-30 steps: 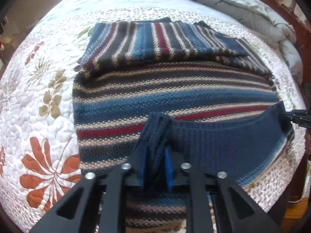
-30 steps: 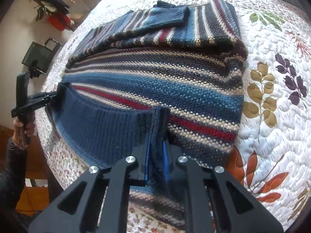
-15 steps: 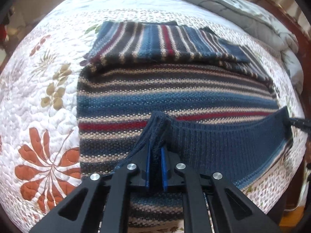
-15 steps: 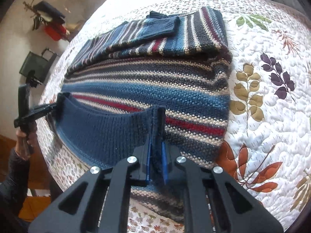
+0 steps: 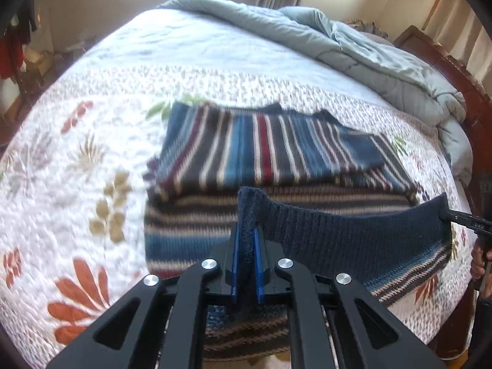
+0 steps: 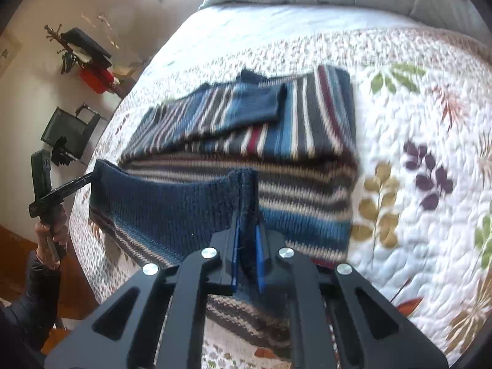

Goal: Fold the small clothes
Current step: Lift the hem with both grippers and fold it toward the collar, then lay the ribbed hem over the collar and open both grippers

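Together, both grippers pinch the navy ribbed hem [image 5: 353, 230] of a striped knit sweater [image 5: 276, 150] lying on a floral quilt [image 5: 77, 160]. The left gripper [image 5: 246, 246] is clamped tight on one corner of the hem, and the right gripper [image 6: 246, 233] is clamped tight on the other, so the band hangs stretched between them above the sweater's body. The sleeves lie folded across the far part of the sweater. A grey comforter [image 5: 369, 52] is bunched at the head of the bed.
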`<state>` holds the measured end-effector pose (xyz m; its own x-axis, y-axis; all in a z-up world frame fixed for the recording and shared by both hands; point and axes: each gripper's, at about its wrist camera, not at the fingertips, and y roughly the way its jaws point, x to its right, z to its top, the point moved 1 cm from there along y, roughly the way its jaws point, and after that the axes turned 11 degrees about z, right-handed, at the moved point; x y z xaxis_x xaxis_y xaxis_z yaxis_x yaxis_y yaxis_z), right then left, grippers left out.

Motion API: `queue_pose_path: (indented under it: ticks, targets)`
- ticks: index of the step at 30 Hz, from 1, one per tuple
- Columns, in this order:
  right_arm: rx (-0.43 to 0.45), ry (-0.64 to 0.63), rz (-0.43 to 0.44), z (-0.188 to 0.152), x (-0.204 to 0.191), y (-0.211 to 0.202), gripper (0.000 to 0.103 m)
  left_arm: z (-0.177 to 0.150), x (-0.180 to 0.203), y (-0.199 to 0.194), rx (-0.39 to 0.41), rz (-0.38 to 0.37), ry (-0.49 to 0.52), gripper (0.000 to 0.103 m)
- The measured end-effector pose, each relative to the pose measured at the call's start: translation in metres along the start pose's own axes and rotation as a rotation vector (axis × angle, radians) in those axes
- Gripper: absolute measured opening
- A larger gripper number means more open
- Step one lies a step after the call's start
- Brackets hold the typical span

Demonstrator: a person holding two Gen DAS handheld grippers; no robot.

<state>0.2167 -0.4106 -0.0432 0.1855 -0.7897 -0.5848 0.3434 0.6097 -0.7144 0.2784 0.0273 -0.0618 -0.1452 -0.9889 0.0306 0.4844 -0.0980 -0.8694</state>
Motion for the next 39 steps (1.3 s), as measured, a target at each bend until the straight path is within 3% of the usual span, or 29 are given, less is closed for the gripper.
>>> queue_pose_path:
  ticks: [4, 6, 8, 13, 16, 20, 22, 25, 27, 29, 31, 33, 36, 39]
  targets:
    - [0.03, 0.002, -0.022, 0.032, 0.0, -0.001, 0.008, 0.03, -0.001, 0.004, 0.038, 0.037, -0.002, 0.009]
    - [0.048, -0.002, -0.029, 0.051, -0.002, 0.0, 0.008, 0.051, -0.004, 0.003, 0.083, 0.08, -0.014, 0.002]
    - [0.063, 0.0, -0.036, 0.069, -0.002, 0.001, 0.008, 0.076, -0.01, 0.003, 0.13, 0.112, -0.045, 0.002]
    - [0.043, -0.018, -0.099, 0.106, -0.002, 0.023, 0.008, 0.111, -0.02, 0.028, 0.055, 0.069, -0.072, 0.003]
    - [-0.005, 0.007, -0.134, 0.105, 0.008, 0.042, 0.008, 0.103, -0.016, 0.055, -0.078, 0.054, -0.039, 0.021]
    - [-0.045, 0.031, -0.152, 0.082, 0.026, 0.058, 0.008, 0.072, -0.009, 0.083, -0.171, 0.086, 0.073, 0.06]
    - [-0.056, 0.053, -0.159, 0.074, 0.034, 0.065, 0.008, 0.064, -0.006, 0.097, -0.203, 0.092, 0.091, 0.062]
    - [-0.053, 0.105, -0.131, 0.069, 0.048, 0.07, 0.008, 0.057, 0.0, 0.112, -0.255, 0.032, 0.087, 0.065]
    - [-0.046, 0.128, -0.111, 0.067, 0.053, 0.07, 0.008, 0.058, 0.006, 0.122, -0.282, 0.005, 0.084, 0.074]
    - [-0.046, 0.134, -0.106, 0.066, 0.054, 0.071, 0.008, 0.059, 0.01, 0.129, -0.306, -0.006, 0.067, 0.07]
    - [-0.052, 0.128, -0.109, 0.064, 0.054, 0.073, 0.008, 0.059, 0.013, 0.13, -0.308, -0.013, 0.067, 0.047]
    - [-0.054, 0.123, -0.106, 0.063, 0.054, 0.073, 0.008, 0.057, 0.015, 0.126, -0.306, 0.004, 0.085, 0.011]
    - [-0.049, 0.12, -0.098, 0.061, 0.053, 0.07, 0.008, 0.053, 0.011, 0.113, -0.301, -0.035, 0.049, 0.01]
    - [-0.029, 0.104, -0.084, 0.062, 0.045, 0.059, 0.008, 0.057, 0.006, 0.088, -0.244, -0.057, 0.018, 0.01]
